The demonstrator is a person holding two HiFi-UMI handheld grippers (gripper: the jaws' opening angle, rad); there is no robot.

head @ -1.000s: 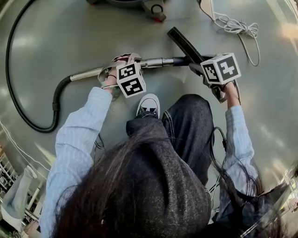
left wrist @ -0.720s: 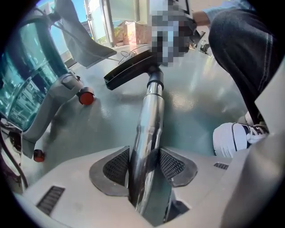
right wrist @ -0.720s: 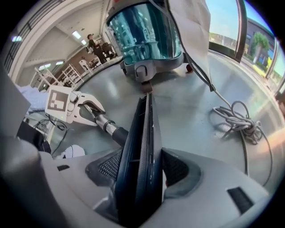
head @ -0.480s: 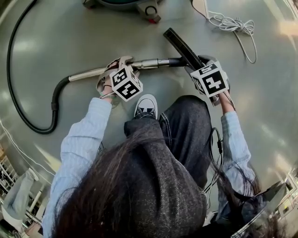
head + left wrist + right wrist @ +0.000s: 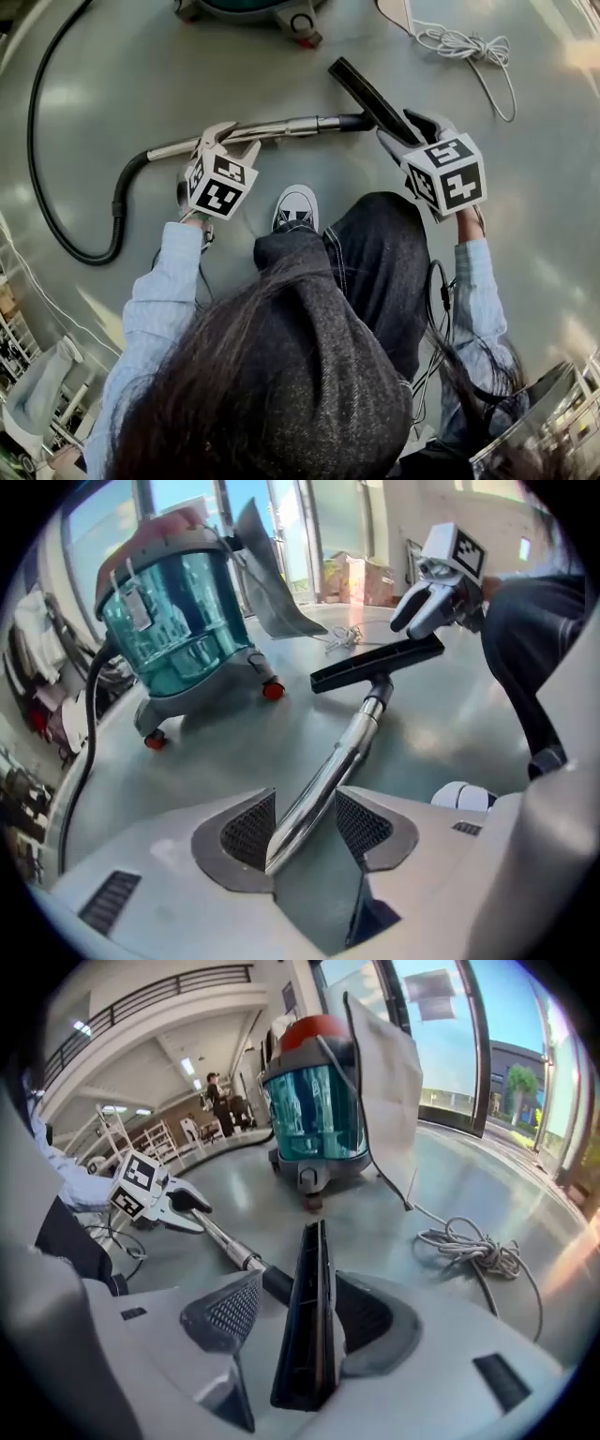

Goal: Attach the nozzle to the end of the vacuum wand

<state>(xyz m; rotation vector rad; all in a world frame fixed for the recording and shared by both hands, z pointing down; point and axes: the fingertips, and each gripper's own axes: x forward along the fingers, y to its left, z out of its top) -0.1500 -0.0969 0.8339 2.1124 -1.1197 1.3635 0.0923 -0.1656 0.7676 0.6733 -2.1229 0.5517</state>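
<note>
Head view: the left gripper (image 5: 234, 138) has just spread its jaws, freeing the wand (image 5: 281, 125), which lies on the floor (image 5: 141, 66) with the nozzle (image 5: 367, 92) seated on its end. The right gripper (image 5: 409, 128) hovers at the nozzle, jaws apart, gripping nothing. Attachment looks finished. 1 second ago the 2 grippers sat lower, on wand and nozzle.

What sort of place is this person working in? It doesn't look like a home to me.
Probably a large public or commercial hall rather than a home. It has a wide polished grey floor, tall glass windows looking outdoors, and a railed upper gallery overhead.
</note>
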